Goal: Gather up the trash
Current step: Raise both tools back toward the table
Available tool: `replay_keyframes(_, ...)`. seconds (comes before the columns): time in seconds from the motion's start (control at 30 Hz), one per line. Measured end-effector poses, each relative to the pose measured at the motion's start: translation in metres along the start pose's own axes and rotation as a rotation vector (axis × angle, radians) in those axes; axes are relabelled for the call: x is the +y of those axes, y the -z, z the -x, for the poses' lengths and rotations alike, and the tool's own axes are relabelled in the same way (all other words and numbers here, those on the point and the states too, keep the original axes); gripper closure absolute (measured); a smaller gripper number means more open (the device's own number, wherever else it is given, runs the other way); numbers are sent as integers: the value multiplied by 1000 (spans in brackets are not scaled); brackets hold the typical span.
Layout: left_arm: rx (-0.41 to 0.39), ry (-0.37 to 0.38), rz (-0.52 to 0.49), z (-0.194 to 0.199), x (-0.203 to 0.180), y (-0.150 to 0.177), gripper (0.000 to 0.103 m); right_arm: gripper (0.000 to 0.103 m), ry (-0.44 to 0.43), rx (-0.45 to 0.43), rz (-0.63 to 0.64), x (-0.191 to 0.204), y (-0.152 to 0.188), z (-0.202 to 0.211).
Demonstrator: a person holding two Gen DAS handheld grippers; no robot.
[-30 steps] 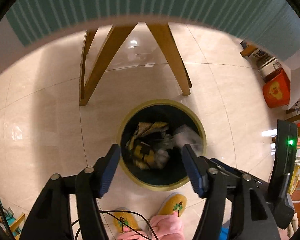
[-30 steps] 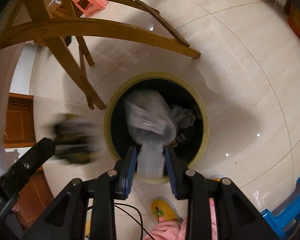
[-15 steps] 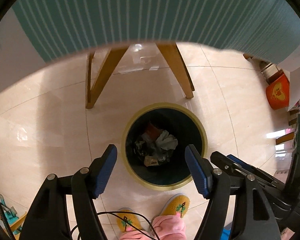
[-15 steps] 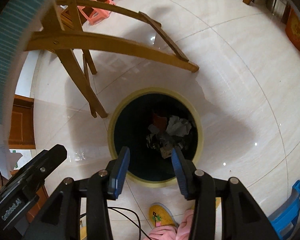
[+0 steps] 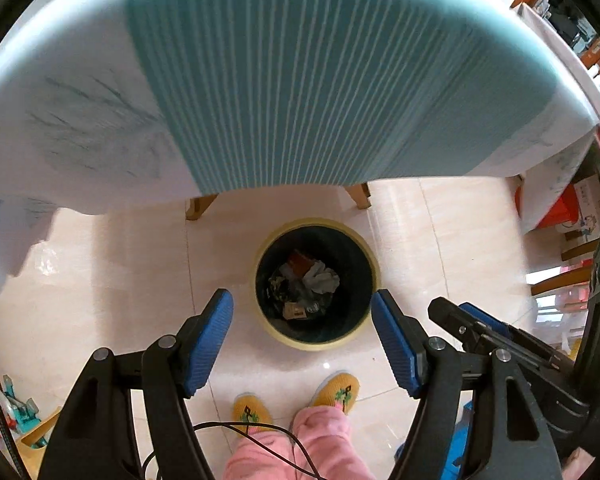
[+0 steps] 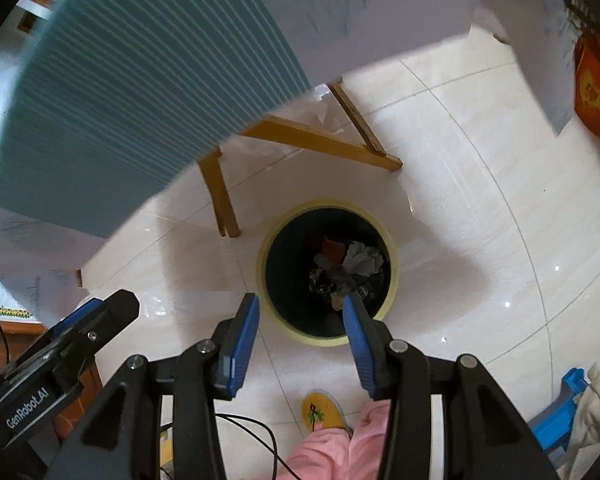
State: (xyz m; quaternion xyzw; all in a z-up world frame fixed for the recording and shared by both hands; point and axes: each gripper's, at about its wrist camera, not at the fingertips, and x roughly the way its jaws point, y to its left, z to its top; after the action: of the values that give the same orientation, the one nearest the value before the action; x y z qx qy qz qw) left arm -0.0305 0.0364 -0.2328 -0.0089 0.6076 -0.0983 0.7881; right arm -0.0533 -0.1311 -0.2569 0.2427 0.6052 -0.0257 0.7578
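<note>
While both grippers pointed steeply down at the tiled floor (image 5: pixel 100 280), nothing lay between either pair of blue pads. Farthest left, the left gripper (image 5: pixel 302 302) hung above the floor with its jaws wide apart and lately widening a little further, empty, framing the bin (image 5: pixel 374 276) between the two pads in its own view. That round, dark bin with a yellow rim stood on the floor just before the wooden table legs (image 6: pixel 220 196), under the near edge of the tablecloth (image 5: pixel 300 80), whose teal stripes and white border filled the upper part of both views. At the bottom of the bin lay the trash (image 5: pixel 306 284): crumpled white paper, something red-orange and dark wrappers. To the right, the right gripper (image 6: pixel 300 308) was held beside the left one, likewise aimed downward, its jaws parted more narrowly and empty; they had opened in the last moment and then stopped. Below the grippers, at the near side of the bin, stood the person's yellow slippers (image 5: pixel 336 388) and pink trouser legs (image 5: pixel 316 440).
</note>
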Motion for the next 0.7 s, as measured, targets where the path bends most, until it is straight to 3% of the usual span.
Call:
replay_keyframes(0.23,-27,1,16,80,0,-8,25,59,-22,-18,55,24,-5,75)
replay_keyframes(0.37,-68,-16,24,125,-2,-16,15,59,-38,-40,112,38,-10,120)
replay_keyframes(0.7,-188,-33,43,217,-14,-43,6,58,-97,-140,246,72,-29,210)
